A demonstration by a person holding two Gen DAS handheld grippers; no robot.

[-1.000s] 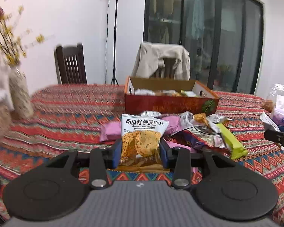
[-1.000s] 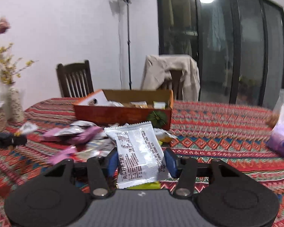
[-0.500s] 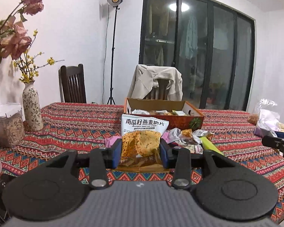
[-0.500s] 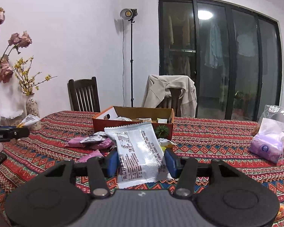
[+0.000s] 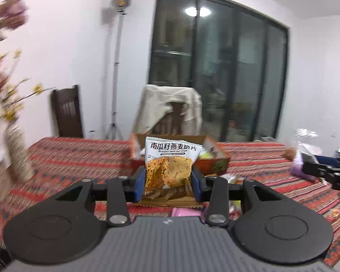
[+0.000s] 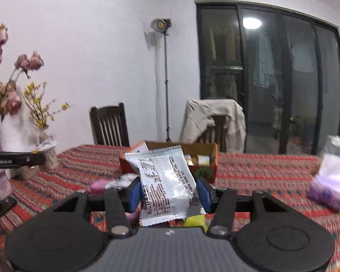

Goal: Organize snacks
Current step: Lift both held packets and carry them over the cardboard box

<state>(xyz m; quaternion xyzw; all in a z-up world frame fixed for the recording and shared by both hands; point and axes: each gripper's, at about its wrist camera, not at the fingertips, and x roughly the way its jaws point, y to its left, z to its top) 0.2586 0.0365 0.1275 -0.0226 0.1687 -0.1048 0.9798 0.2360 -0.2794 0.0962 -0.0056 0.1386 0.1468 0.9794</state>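
The left gripper [image 5: 168, 182] is clamped on an oat crisp packet [image 5: 170, 167], its blue pads pressing the packet's two side edges so it stands upright with its printed face toward the camera. The right gripper [image 6: 168, 192] is closed the same way on a silver foil snack packet [image 6: 166, 181], held slightly tilted with its back print showing. Both packets are in the air above the patterned tablecloth [image 6: 260, 172], on the near side of the open orange cardboard box [image 6: 206, 165] that stands toward the table's far edge and already has small packets inside.

The step in hand looks like carrying both packets to that box. To do it well, bring one gripper in at a time, since the box opening is narrow and two rigs side by side would likely bump. Keep the squeeze light: the crisps would probably crack under a hard pinch, and foil is slippery, so a steady hold beats a tight one. Carry each packet over the near wall of the box, lower it until its bottom edge is inside, then let the jaws part; dropping from above risks it bouncing back out. Loose snacks [image 6: 115, 183] remain on the cloth in front of the box, so pass above them.
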